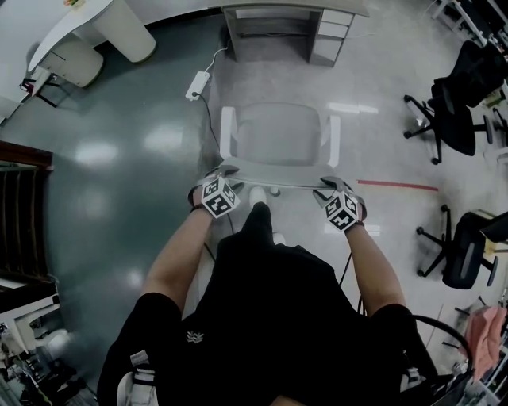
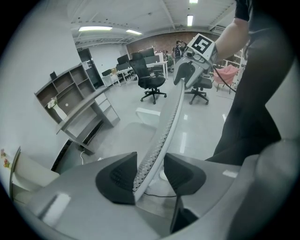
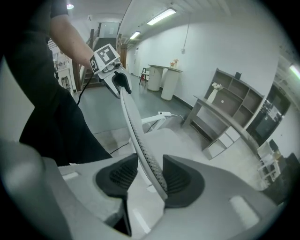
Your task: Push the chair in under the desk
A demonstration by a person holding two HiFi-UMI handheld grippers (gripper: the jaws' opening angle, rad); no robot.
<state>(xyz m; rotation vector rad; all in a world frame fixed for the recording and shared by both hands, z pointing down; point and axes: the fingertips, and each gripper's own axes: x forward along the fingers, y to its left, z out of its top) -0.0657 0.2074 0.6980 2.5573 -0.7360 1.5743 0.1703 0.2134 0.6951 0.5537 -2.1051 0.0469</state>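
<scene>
A pale grey mesh office chair (image 1: 278, 133) stands on the floor with its seat facing the grey desk (image 1: 294, 11) at the far end; a stretch of floor lies between them. I stand behind the chair. My left gripper (image 1: 225, 176) sits on the left end of the backrest's top edge, my right gripper (image 1: 327, 187) on the right end. In the left gripper view the thin backrest (image 2: 171, 119) runs between the jaws of the left gripper (image 2: 150, 161), pads against it. The right gripper view shows the right gripper (image 3: 150, 161) clamping the backrest (image 3: 133, 124) likewise.
A white power strip (image 1: 197, 85) with its cable lies on the floor left of the chair. Two black office chairs (image 1: 456, 103) (image 1: 464, 250) stand at the right, past a red floor line (image 1: 397, 185). A white curved table (image 1: 87, 24) is at the far left.
</scene>
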